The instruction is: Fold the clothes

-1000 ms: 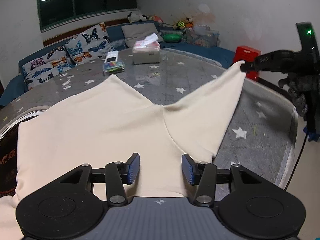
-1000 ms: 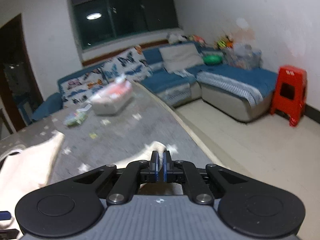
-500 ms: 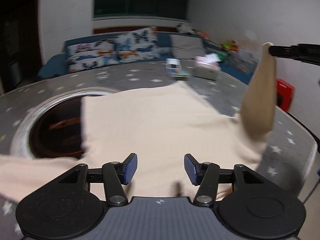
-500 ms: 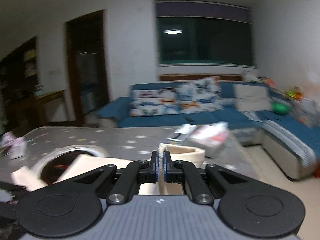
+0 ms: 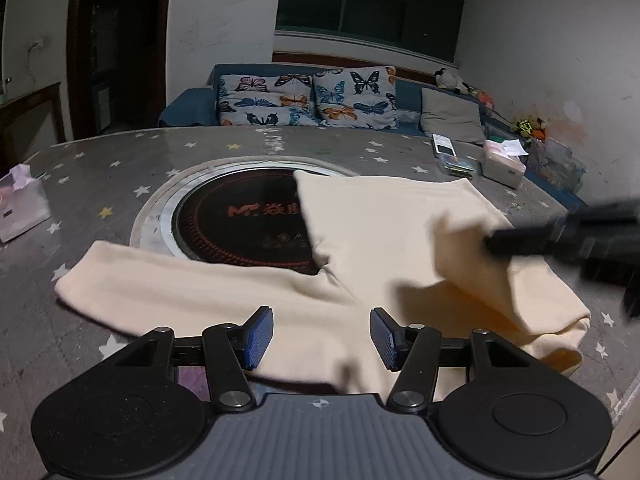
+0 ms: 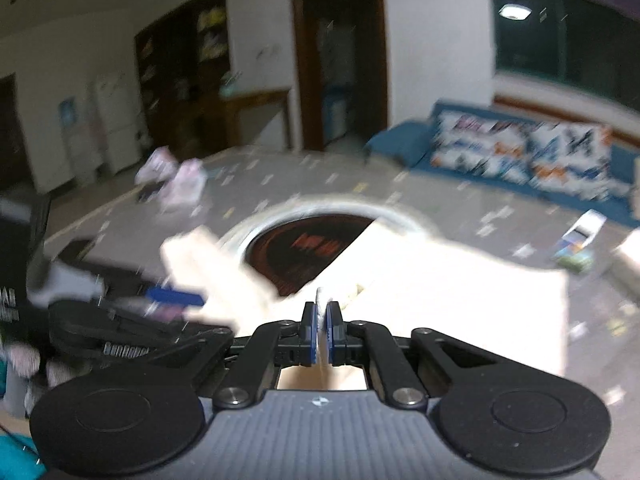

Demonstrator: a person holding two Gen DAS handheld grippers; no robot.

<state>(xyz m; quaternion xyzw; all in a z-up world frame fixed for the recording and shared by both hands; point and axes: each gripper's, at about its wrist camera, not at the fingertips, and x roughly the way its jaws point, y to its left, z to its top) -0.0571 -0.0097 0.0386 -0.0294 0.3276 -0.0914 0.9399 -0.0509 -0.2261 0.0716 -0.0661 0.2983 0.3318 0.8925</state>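
Left wrist view: left tool (image 5: pixel 322 334) has its blue pads spread wide, nothing between them; cream garment (image 5: pixel 384 240) lies flat on the star-print surface (image 5: pixel 100 168) directly ahead of the pads, near hem running under the tool body and cut off there; one sleeve stretches out ahead-left, its end resting on bare surface; ahead-right a corner of cloth is lifted and doubled over the body of the garment, pinched by the right tool (image 5: pixel 490 242), which is motion-blurred, so its jaw detail is unreadable in this view; round black cooktop inset (image 5: pixel 240 224) sits ahead, its near-right part covered by cloth; tissue box (image 5: pixel 502 162) and a flat packet (image 5: pixel 446 148) are far ahead-right, well apart from the garment; pink packet (image 5: pixel 20 204) far left, partly cut by the frame edge; bare surface ahead-left of the sleeve, and a narrow strip between the garment's right fold and the surface rim.

Right wrist view: heavy blur overall; right tool (image 6: pixel 322 334) pads are clamped together on a thin edge of cream garment (image 6: pixel 460 292); cloth spreads ahead and right of it, overexposed, edges hard to trace; left tool (image 6: pixel 176 296) shows as a blue smear to the left, spread unreadable here; sofa (image 6: pixel 520 156) beyond the surface's far rim.
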